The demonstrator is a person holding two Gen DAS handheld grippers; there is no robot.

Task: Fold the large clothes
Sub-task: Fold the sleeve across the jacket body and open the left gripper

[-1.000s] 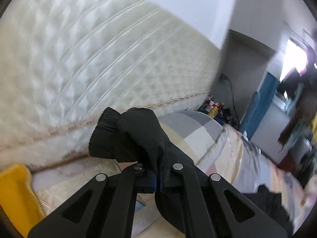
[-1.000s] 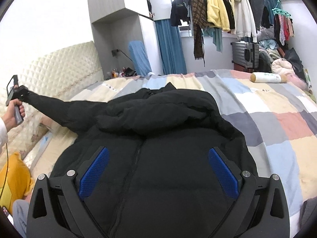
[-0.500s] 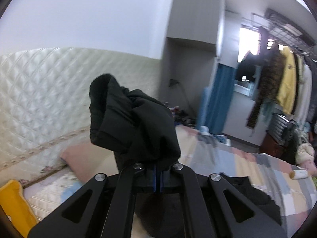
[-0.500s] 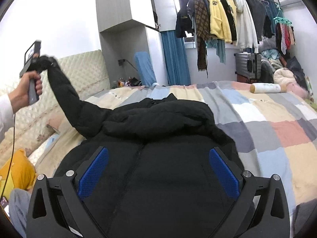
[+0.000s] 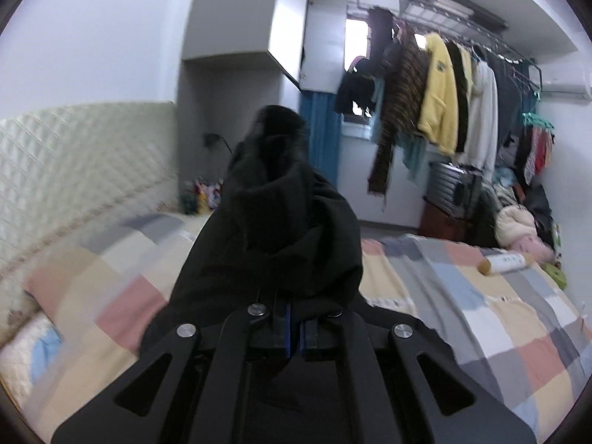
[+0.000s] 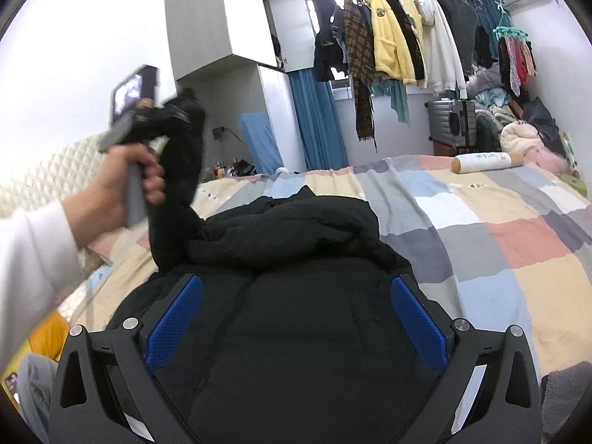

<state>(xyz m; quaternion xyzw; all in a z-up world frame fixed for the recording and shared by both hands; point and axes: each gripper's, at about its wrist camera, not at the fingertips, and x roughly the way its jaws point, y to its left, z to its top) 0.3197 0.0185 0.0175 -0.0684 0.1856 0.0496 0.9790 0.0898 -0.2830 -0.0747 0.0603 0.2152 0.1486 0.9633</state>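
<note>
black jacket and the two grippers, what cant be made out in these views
- Left wrist view: the left gripper pads are hidden by the bunched sleeve; the bed on the left is motion-blurred.
- Right wrist view: the black jacket hem is hidden behind the right gripper; the left hand is blurred.

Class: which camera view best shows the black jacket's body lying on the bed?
The right wrist view: the jacket lies spread across the checked quilt, its sleeve lifted by the left tongs. The left wrist view shows only the bunched sleeve.
</note>
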